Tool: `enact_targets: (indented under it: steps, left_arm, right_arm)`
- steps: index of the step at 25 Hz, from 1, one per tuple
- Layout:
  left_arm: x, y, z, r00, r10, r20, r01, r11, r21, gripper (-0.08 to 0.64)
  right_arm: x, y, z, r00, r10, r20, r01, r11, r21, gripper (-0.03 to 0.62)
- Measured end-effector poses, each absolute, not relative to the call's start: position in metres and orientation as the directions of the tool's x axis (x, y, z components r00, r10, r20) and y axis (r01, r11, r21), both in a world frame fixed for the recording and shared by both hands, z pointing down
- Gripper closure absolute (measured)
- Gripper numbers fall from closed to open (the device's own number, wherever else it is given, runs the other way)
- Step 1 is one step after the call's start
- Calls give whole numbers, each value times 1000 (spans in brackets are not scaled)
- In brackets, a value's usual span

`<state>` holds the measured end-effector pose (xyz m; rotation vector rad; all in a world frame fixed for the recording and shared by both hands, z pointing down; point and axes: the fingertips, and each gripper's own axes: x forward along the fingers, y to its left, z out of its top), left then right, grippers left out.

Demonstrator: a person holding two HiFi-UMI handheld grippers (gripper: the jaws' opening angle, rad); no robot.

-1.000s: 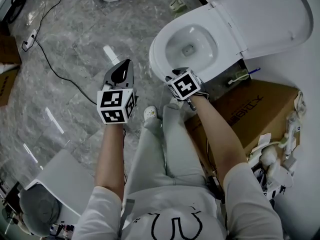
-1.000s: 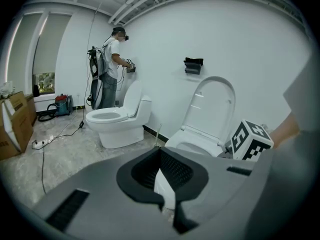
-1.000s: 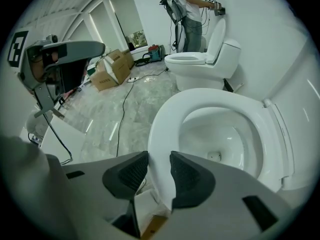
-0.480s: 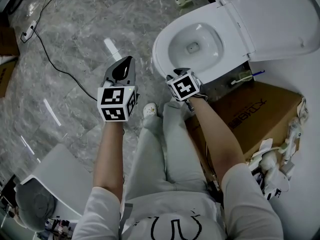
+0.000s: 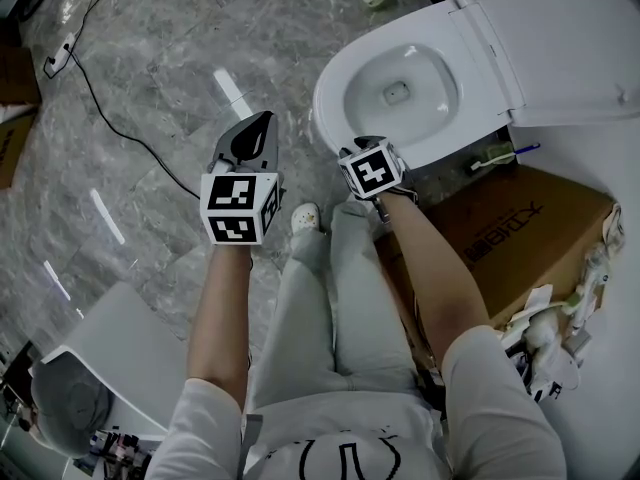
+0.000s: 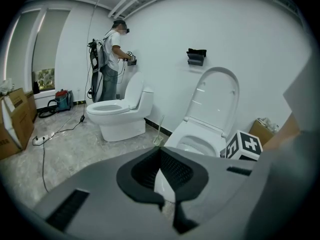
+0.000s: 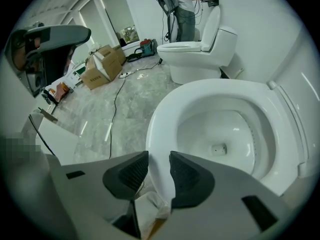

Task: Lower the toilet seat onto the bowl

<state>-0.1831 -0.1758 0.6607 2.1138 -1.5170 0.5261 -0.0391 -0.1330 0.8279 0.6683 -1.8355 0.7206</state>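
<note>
Underfoot, grey marbled floor, glossy, streaked with lamp glare. White walls all round. Across the floor, a thin black cable out to a power strip at the far left. Further along the same wall, a second toilet, with another person standing behind it. Near the window, stacked cartons.

Straight ahead, the toilet bowl, open to view. On its rim, apparently lying flat, the toilet seat. Behind the hinge, upright against the wall, the lid.

Out over bare floor, well to the left of the bowl, the left tongs, tips pressed together on nothing. Just at the bowl's front edge, pointing steeply down, the right tongs, jaws apart, with the white front rim seen through the gap and neither pad touching it.

Tight on the right: a big cardboard box hard against the toilet's side, just beside the right forearm. Close in at the lower left, a white slab. Between the two, the wearer's legs, one shoe near the bowl's foot. Widest open room to the left and ahead of the left tongs, crossed only by the cable.
</note>
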Motion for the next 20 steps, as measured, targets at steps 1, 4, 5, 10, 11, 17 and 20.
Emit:
enact_targets:
  steps: [1, 4, 5, 10, 11, 17, 20]
  left_arm:
    - [-184, -175, 662, 311, -762, 568, -950, -270, 158, 551]
    - [-185, -173, 666, 310, -758, 574, -950, -268, 159, 551]
    - [-186, -173, 666, 310, -758, 574, -950, -266, 161, 551]
    - [-182, -172, 668, 315, -758, 571, -949, -267, 169, 551]
    - [-180, -172, 668, 318, -757, 571, -948, -271, 169, 551]
    - [-177, -167, 668, 328, -751, 573, -944, -288, 162, 551]
    - [-177, -163, 667, 329, -751, 573, -943, -293, 158, 551]
  right_arm:
    - [-39, -133, 831, -333, -120, 935, -724, 667, -172, 437]
    - [-40, -134, 837, -326, -123, 938, -729, 664, -166, 444]
    - [-40, -135, 838, -327, -126, 937, -728, 665, -164, 444]
    - [-39, -135, 839, -327, -136, 935, -713, 685, -150, 443]
    - [-39, -134, 840, -324, -132, 937, -714, 684, -150, 443]
    - [-39, -132, 842, -311, -116, 943, -712, 686, -150, 437]
    - [-37, -136, 839, -339, -159, 927, -714, 685, -143, 437]
